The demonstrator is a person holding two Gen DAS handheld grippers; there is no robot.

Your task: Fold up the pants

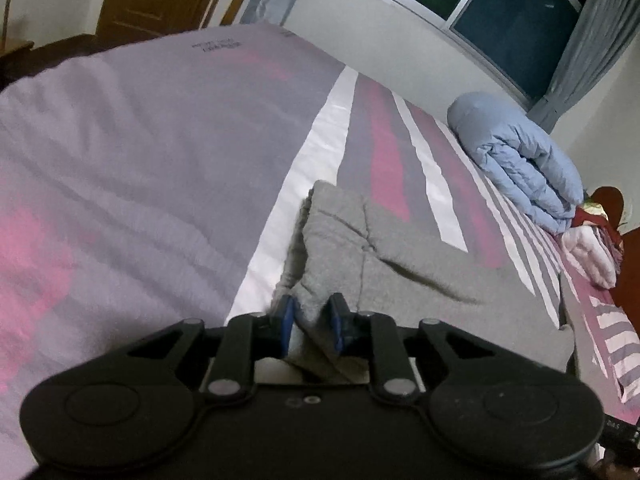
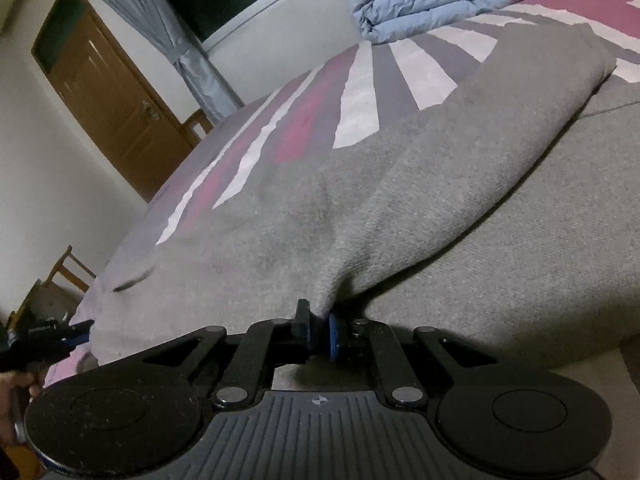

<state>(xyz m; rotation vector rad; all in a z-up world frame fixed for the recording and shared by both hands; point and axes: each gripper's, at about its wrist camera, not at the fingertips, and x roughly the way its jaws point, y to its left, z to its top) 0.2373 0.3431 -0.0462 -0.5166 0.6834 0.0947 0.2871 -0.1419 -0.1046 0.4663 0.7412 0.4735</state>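
Observation:
Grey pants (image 1: 400, 256) lie on the striped bedspread (image 1: 120, 160), folded into a thick pad. In the left wrist view my left gripper (image 1: 311, 316) is shut on a bunched edge of the cloth at the near left corner. The right wrist view shows the pants (image 2: 400, 184) spread wide across the bed, with a fold of fabric drawn down into my right gripper (image 2: 318, 320), whose blue pads pinch it. My left gripper (image 2: 60, 336) also shows at that view's left edge, against the pants' far corner, with a hand (image 2: 16, 384) behind it.
A folded light-blue duvet (image 1: 520, 160) lies at the far side of the bed, beside pink and red clothes (image 1: 592, 256). Beyond the bed are a dark window (image 1: 520, 8), grey curtains, a brown door (image 2: 112, 92) and a wooden chair (image 2: 68, 268).

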